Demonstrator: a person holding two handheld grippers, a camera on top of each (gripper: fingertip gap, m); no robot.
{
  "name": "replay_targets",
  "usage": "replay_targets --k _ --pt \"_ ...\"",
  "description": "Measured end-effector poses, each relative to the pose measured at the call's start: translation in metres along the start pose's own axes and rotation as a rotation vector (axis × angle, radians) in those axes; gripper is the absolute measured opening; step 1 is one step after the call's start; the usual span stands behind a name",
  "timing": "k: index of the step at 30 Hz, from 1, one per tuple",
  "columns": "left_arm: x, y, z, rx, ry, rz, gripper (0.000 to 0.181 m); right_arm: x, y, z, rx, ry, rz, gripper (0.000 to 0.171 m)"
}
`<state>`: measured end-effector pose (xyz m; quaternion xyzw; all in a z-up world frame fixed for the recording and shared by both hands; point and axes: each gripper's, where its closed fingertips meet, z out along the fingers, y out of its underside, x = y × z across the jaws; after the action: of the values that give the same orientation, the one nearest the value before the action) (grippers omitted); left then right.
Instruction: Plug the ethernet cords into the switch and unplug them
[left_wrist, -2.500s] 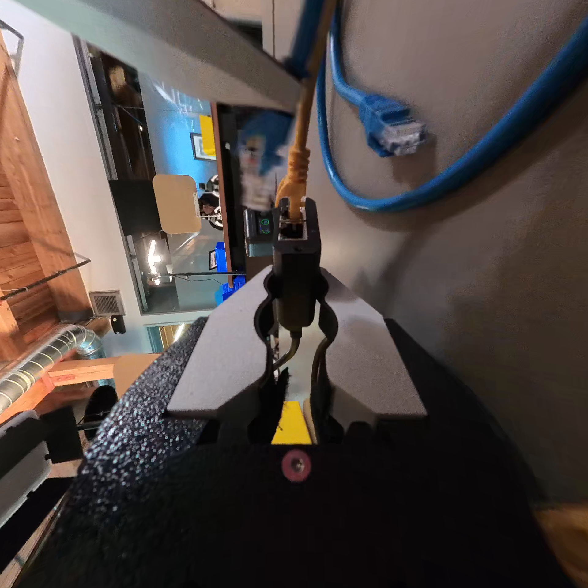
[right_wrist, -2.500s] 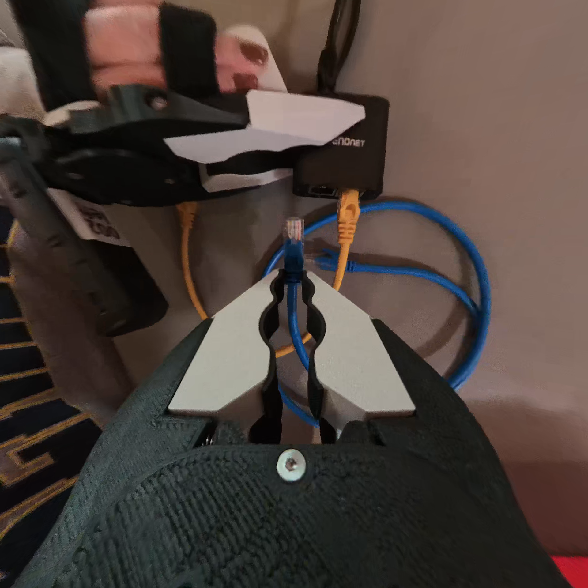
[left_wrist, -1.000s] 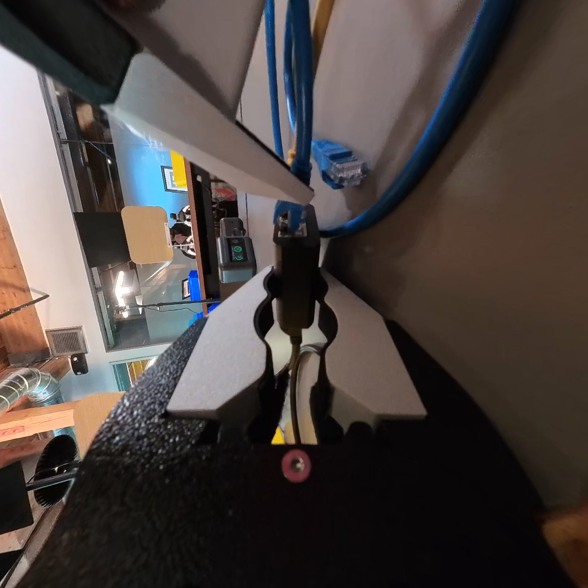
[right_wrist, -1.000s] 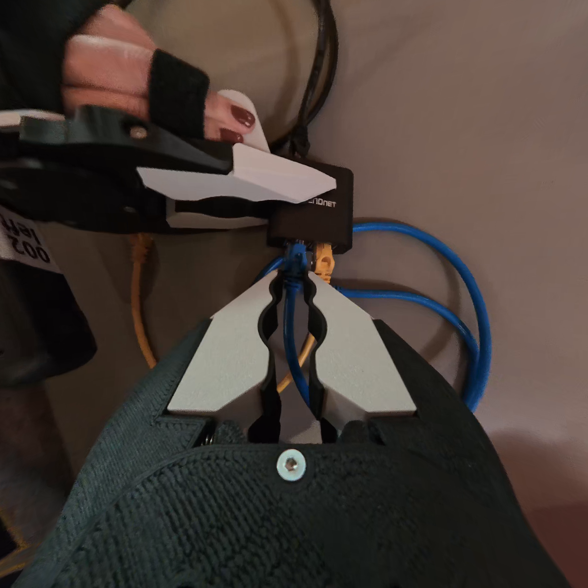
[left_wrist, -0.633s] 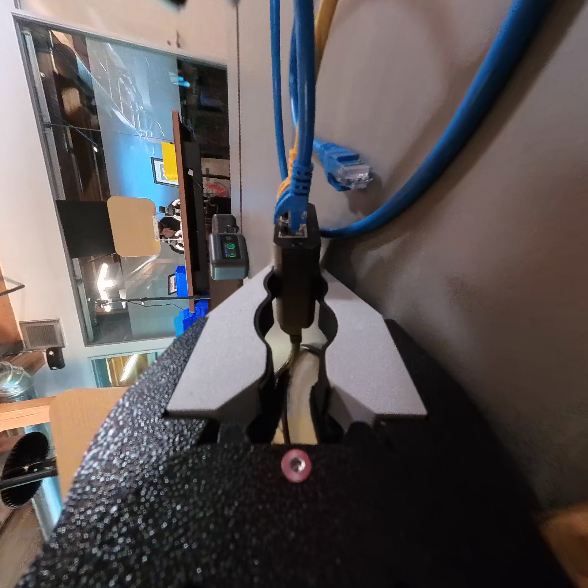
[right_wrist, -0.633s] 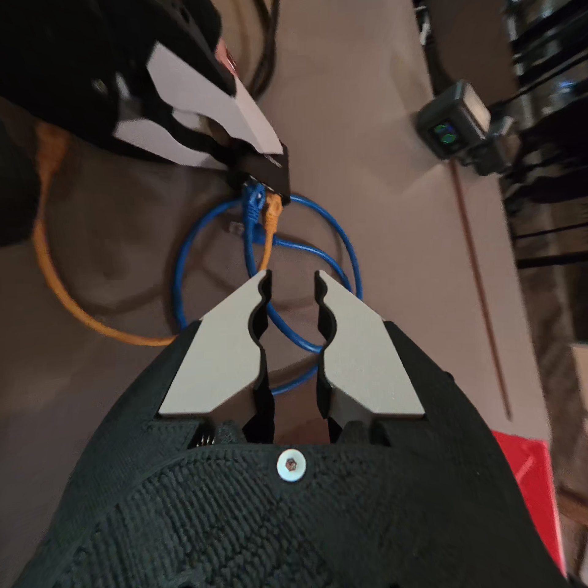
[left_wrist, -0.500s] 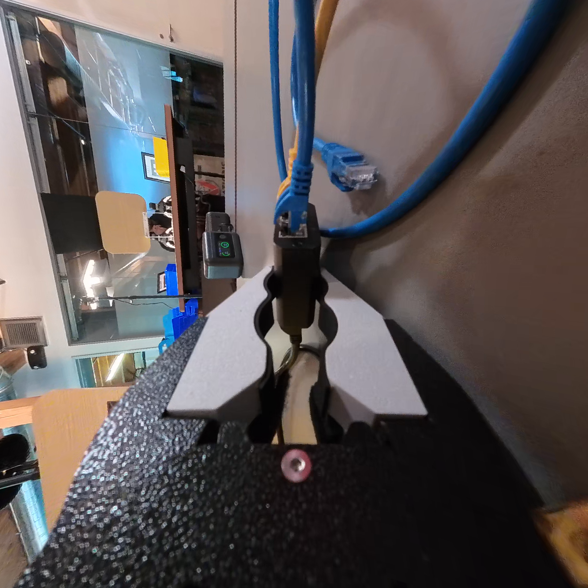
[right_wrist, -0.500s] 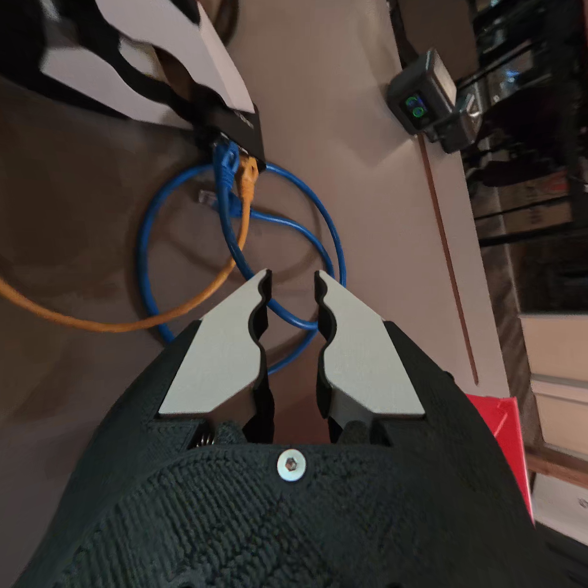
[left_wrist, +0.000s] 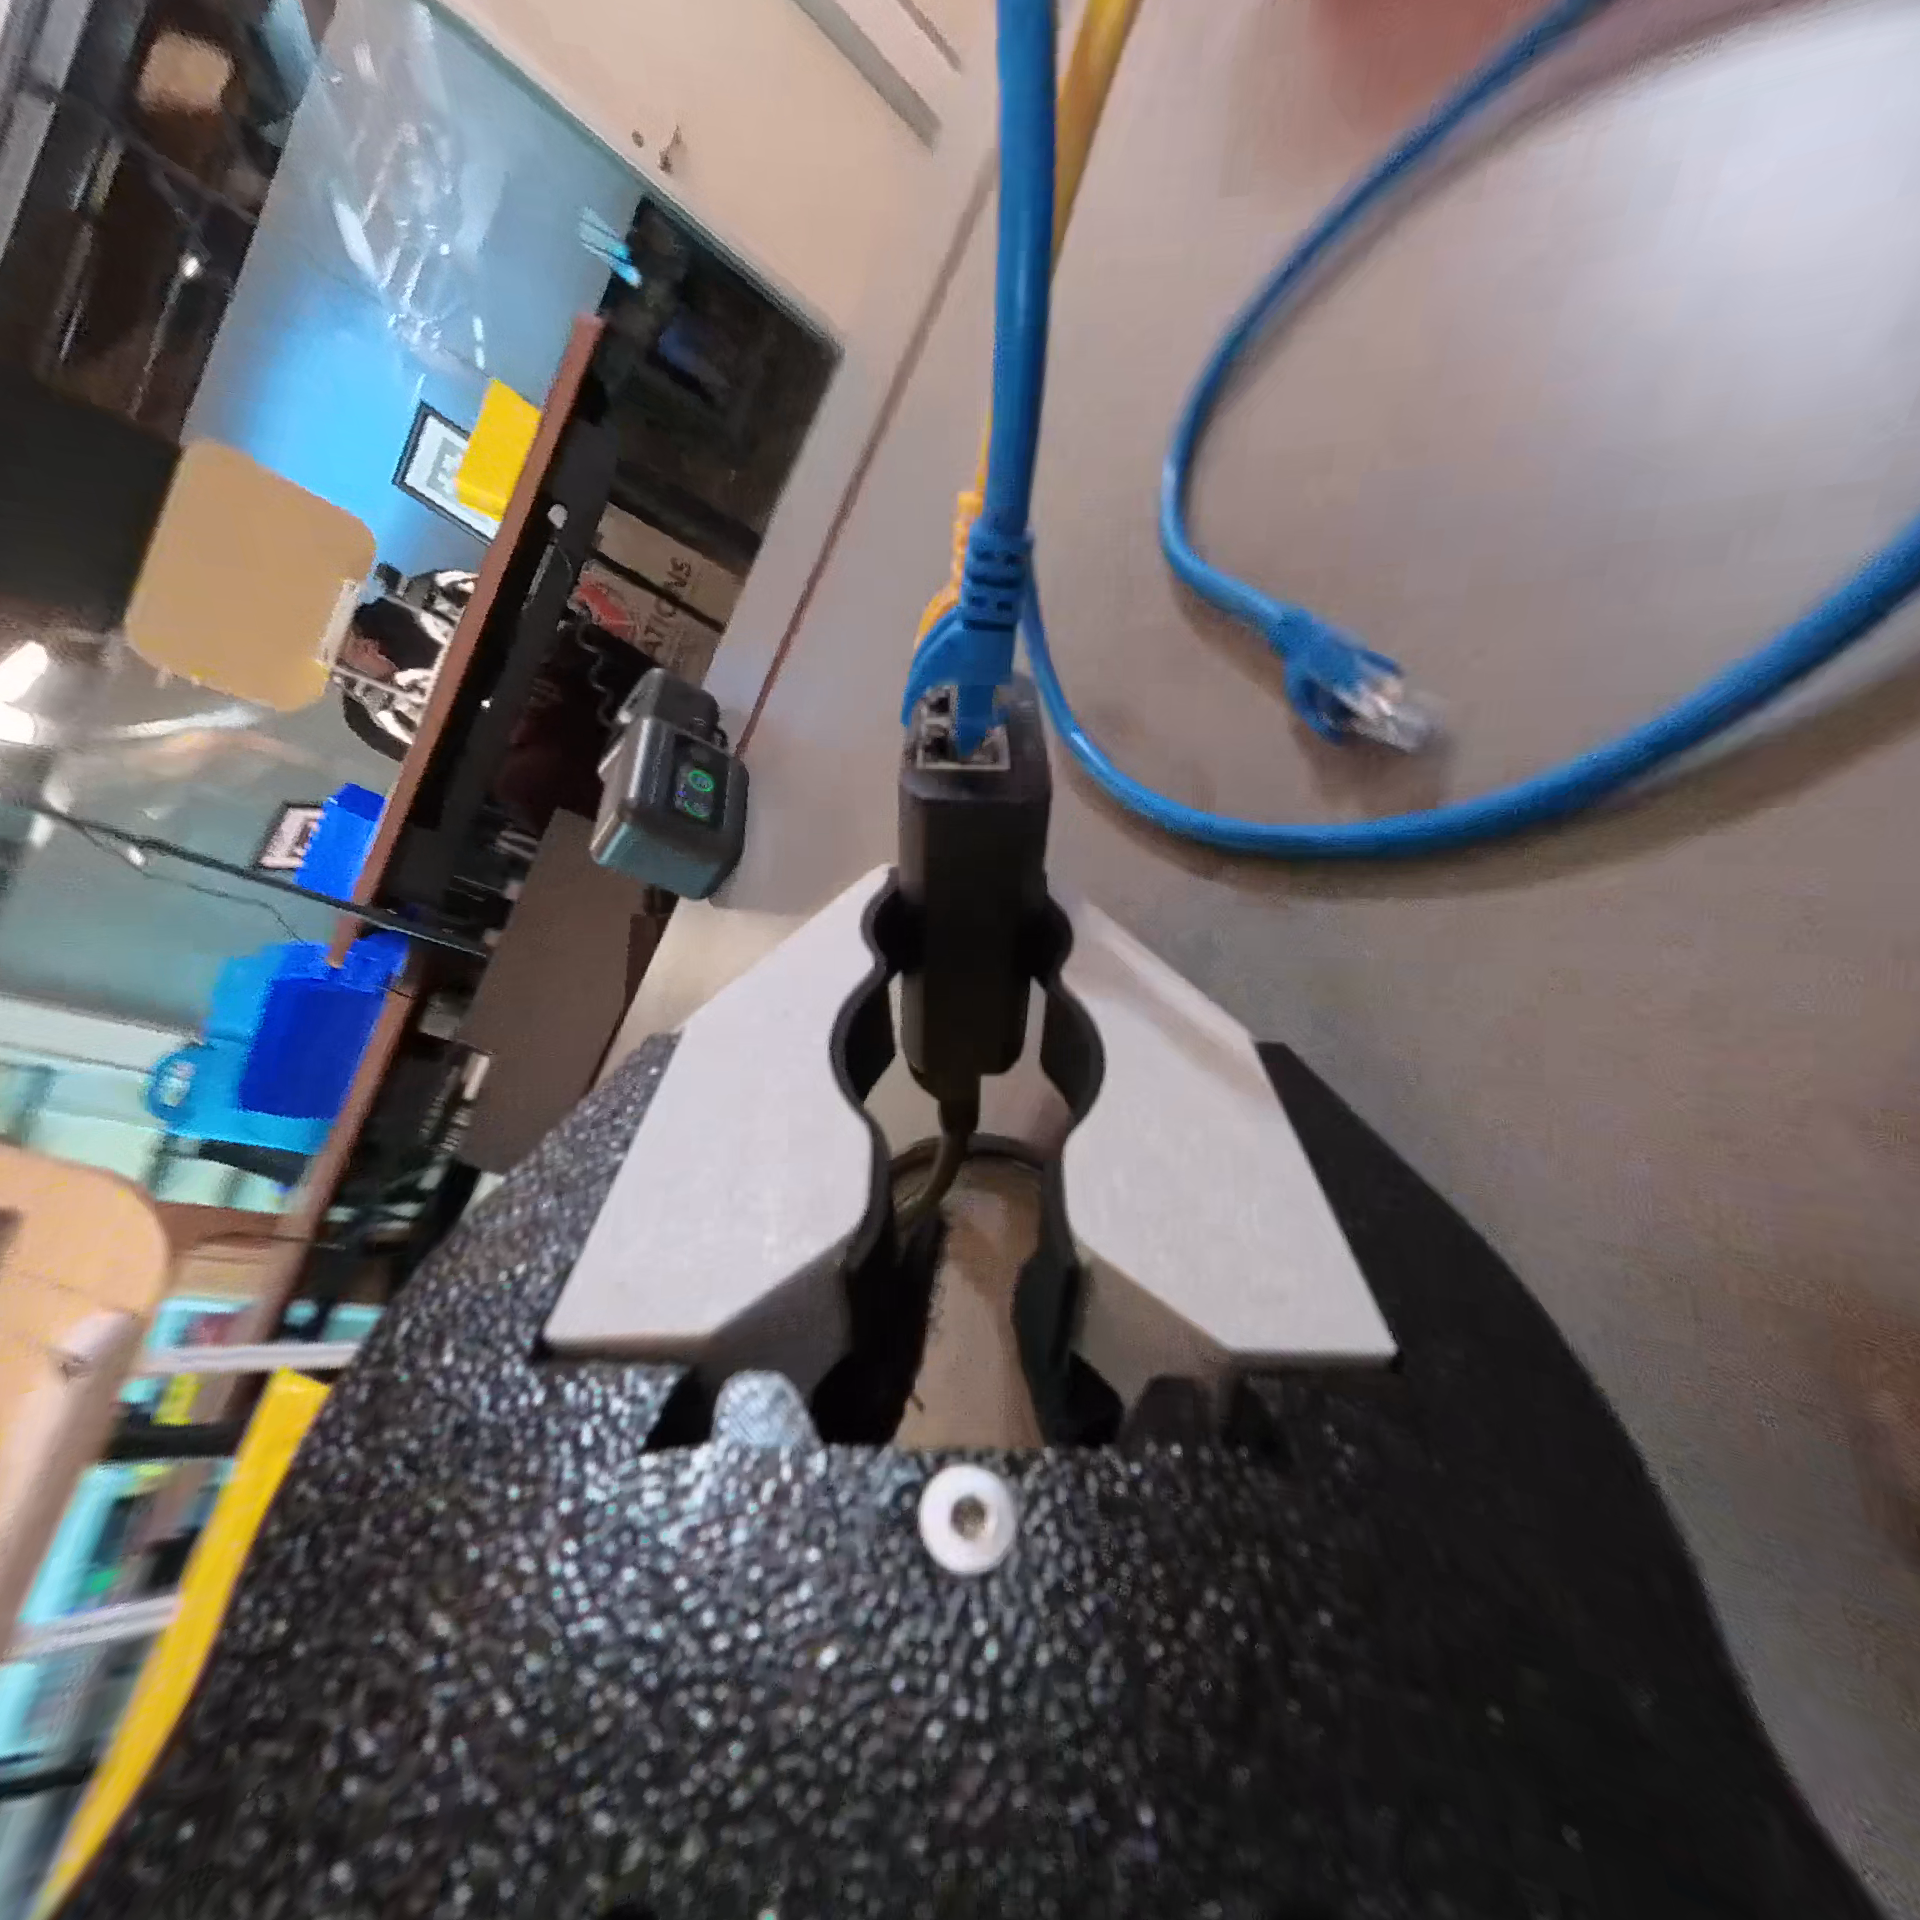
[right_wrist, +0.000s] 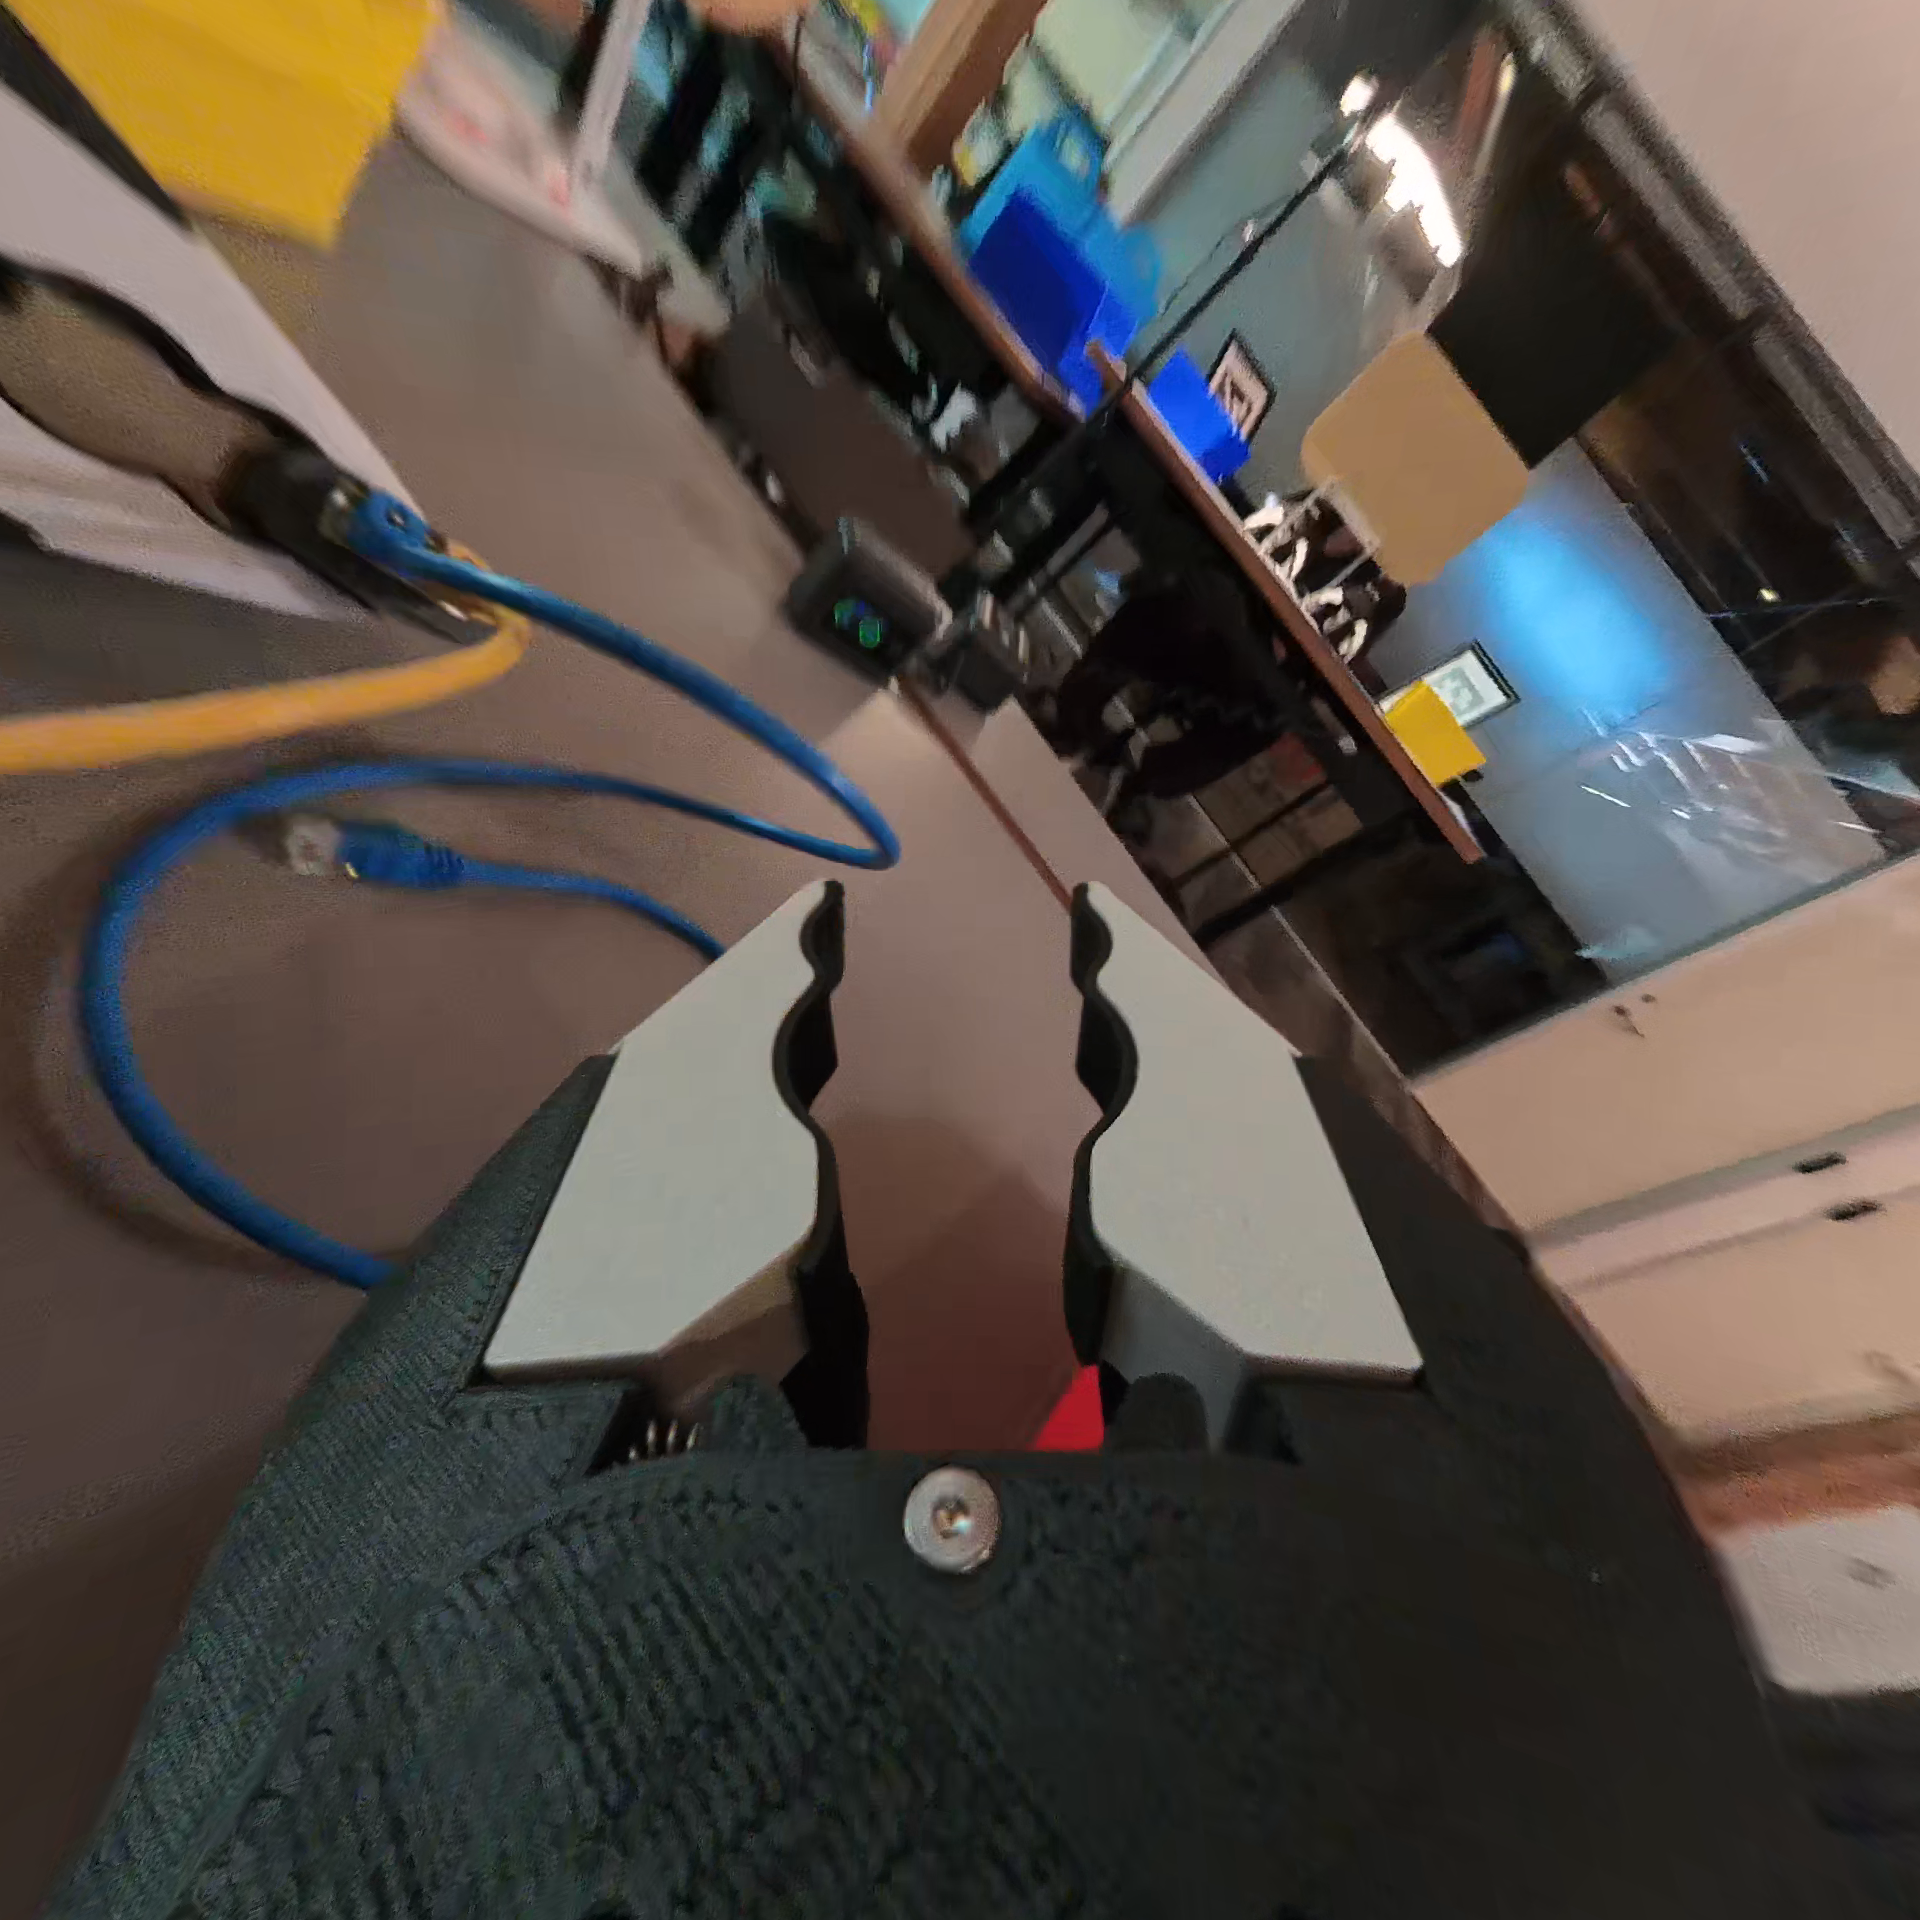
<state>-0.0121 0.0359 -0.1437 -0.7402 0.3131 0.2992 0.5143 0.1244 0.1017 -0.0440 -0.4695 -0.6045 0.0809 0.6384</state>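
My left gripper (left_wrist: 971, 914) is shut on the small black switch (left_wrist: 971, 873) and holds it edge-on. A blue ethernet cord (left_wrist: 1013, 312) is plugged into its top port, with a yellow cord (left_wrist: 1091, 94) behind it. A loose blue plug (left_wrist: 1351, 701) lies on the grey table to the right. In the right wrist view my right gripper (right_wrist: 951, 899) is open and empty, well away from the switch (right_wrist: 301, 509) at the far left, where the blue cord (right_wrist: 675, 665) and yellow cord (right_wrist: 260, 712) run into it. The loose blue plug (right_wrist: 364, 852) lies nearby.
A small grey camera with green lights (left_wrist: 670, 805) (right_wrist: 868, 613) stands at the table's far edge. Shelves with blue bins (right_wrist: 1070, 281) and a window lie beyond. A red object (right_wrist: 1070, 1418) shows between my right fingers, low down. Spacing between my two grippers at the tips: around 20 cm.
My right gripper let go of the blue cord, opened and drew back and swung away from the switch. My left gripper keeps hold of the switch and has tilted.
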Motion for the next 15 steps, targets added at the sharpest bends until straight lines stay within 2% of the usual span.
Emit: replay_targets --k 4,8,12,15 --pt "-0.025 -0.013 -0.016 0.186 0.011 -0.306 0.022 0.003 -0.022 -0.014 0.182 -0.103 0.221 0.046" --pt "-0.025 -0.046 -0.045 0.484 0.190 -0.463 0.021 -0.041 -0.041 -0.013 0.239 -0.457 0.421 0.061" --pt "-0.013 -0.066 -0.065 0.658 0.415 -0.569 0.021 -0.084 -0.066 -0.011 0.296 -0.696 0.403 0.076" --pt "-0.005 -0.073 -0.075 0.717 0.538 -0.594 0.021 -0.112 -0.078 -0.006 0.308 -0.820 0.353 0.074"
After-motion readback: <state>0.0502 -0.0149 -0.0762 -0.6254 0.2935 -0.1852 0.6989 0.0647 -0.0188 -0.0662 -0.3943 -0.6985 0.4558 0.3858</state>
